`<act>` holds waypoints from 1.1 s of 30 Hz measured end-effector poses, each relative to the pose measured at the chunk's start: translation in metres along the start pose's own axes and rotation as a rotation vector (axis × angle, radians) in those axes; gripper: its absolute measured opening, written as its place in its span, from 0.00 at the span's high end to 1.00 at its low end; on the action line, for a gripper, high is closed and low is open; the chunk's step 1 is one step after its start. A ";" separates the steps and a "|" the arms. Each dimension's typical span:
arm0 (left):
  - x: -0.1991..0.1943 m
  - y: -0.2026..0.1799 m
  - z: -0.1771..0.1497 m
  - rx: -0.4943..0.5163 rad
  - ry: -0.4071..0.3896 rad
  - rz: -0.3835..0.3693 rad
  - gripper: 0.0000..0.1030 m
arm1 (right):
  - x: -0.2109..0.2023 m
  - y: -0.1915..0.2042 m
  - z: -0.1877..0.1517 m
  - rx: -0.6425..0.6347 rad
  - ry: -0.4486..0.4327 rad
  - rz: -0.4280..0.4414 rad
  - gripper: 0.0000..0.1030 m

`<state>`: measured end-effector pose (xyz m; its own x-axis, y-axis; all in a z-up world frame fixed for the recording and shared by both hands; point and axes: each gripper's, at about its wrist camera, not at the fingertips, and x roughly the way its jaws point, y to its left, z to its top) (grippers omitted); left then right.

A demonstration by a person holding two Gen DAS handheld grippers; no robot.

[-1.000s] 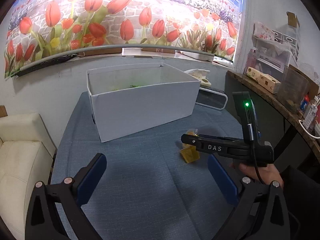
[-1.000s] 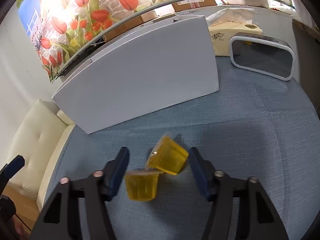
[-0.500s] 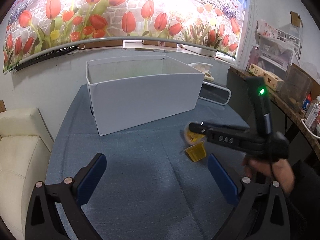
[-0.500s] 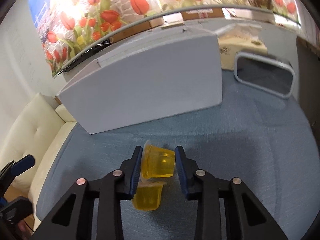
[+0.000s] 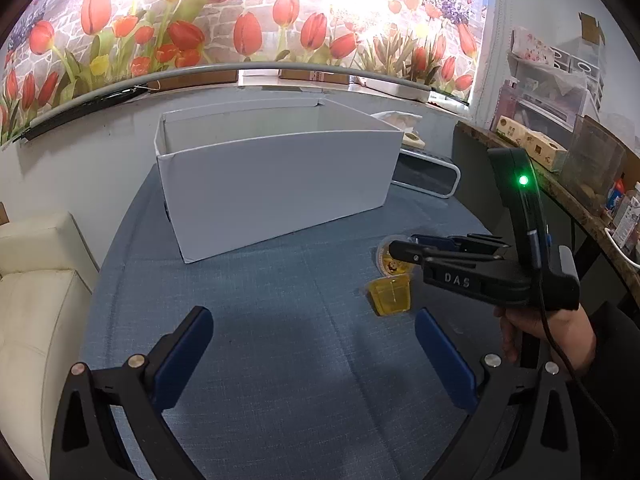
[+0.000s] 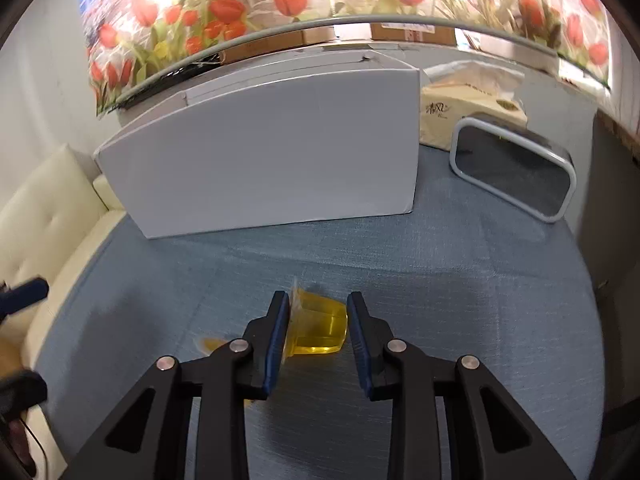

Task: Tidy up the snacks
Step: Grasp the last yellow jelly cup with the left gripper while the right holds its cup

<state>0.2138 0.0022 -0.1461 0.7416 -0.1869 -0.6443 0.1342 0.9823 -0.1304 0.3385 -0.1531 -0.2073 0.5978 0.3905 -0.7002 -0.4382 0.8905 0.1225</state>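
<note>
Jelly cup (image 6: 318,326) was clamped by right gripper (image 6: 316,320).
Left gripper (image 5: 312,344) was held apart, empty; a second cup (image 5: 391,299) possibly lay underneath.

One yellow translucent jelly cup (image 6: 318,326) lies on its side, clamped between the right gripper's (image 6: 316,320) blue pads. A second cup (image 5: 391,298) rests just below-left of them, seemingly lid up.

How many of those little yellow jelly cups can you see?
2. One jelly cup is clamped in the right gripper; the other jelly cup lies on the blue tablecloth beside it. The white box may hide more.
</note>
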 end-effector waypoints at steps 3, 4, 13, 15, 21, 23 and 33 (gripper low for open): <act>0.000 0.000 0.000 0.003 0.000 0.000 0.00 | 0.004 -0.002 0.002 0.021 0.012 0.018 0.65; 0.000 -0.001 0.000 0.003 0.001 0.000 0.00 | 0.007 -0.002 0.002 0.021 0.023 0.024 0.62; 0.001 0.001 0.000 -0.001 0.004 0.004 0.00 | 0.009 0.001 -0.002 0.015 0.022 0.045 0.67; 0.002 -0.001 -0.001 0.003 0.006 0.003 0.00 | 0.009 0.001 -0.003 0.009 0.022 0.051 0.68; 0.015 -0.008 0.000 0.020 0.027 -0.003 0.00 | -0.017 0.005 -0.004 -0.041 -0.028 0.039 0.68; 0.024 -0.015 0.002 0.033 0.037 -0.004 0.00 | -0.030 0.001 -0.005 -0.035 -0.041 0.041 0.68; 0.094 -0.057 0.009 0.080 0.108 0.019 0.00 | -0.101 -0.032 -0.024 0.028 -0.110 0.032 0.68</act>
<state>0.2812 -0.0714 -0.1923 0.6704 -0.1636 -0.7238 0.1761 0.9826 -0.0591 0.2758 -0.2266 -0.1575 0.6543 0.4407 -0.6146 -0.4400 0.8828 0.1645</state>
